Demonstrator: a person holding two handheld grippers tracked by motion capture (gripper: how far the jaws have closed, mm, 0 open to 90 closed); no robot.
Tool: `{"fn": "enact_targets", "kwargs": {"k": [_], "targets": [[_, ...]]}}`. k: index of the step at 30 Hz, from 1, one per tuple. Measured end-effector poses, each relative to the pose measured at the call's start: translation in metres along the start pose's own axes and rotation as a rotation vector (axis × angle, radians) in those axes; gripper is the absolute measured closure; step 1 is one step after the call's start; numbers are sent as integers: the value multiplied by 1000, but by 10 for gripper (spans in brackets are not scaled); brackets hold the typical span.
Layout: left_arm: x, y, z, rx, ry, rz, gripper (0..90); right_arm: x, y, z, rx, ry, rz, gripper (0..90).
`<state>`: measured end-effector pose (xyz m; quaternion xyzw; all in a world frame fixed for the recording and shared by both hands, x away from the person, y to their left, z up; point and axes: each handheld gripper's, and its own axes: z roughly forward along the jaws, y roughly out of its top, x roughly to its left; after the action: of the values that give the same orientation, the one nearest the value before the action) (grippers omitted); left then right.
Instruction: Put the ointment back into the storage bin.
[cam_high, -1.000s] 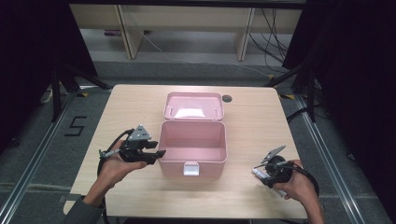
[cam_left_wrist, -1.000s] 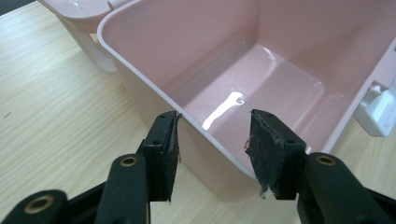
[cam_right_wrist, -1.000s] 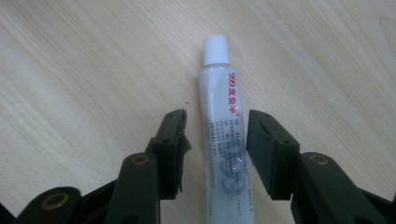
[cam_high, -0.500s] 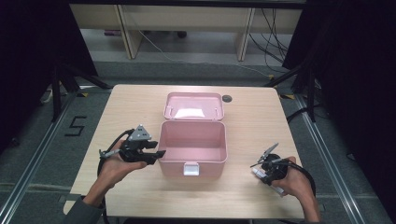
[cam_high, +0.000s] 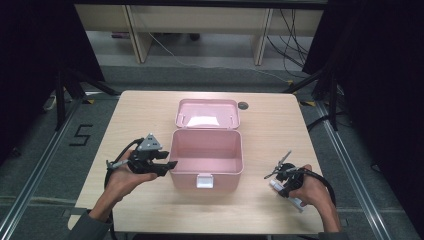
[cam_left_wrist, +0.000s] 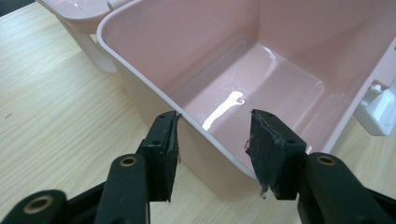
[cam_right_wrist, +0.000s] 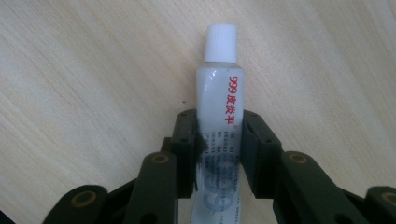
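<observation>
Right hand-held gripper (cam_right_wrist: 219, 140) pinched a white tube (cam_right_wrist: 219, 107) lying flat on the worktop (cam_high: 260, 210), right of the open pink box (cam_high: 207, 152); left hand-held gripper (cam_left_wrist: 212, 140) gaped, jaws straddling the box's left wall.

High view: overhead, facing forward and down on table (cam_high: 125, 120).
Left gripper view: close on box (cam_left_wrist: 224, 93) wall.
Right gripper view: close above tube (cam_right_wrist: 219, 112).
Shared: box, table.
</observation>
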<state>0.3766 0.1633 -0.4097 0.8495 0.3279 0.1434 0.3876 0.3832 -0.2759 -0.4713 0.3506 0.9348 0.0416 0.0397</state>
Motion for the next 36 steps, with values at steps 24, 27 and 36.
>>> {"fn": "enact_targets", "kwargs": {"k": [24, 27, 36], "targets": [[-1, 1, 1, 8, 17, -6, 519, -3, 8, -25, -46, 3, -85, 703], [-1, 1, 1, 9, 15, -8, 518, -5, 10, -33, -67, 7, -97, 703], [-1, 1, 2, 10, 5, -7, 518, -2, 20, -71, -131, 7, -139, 703]]}}
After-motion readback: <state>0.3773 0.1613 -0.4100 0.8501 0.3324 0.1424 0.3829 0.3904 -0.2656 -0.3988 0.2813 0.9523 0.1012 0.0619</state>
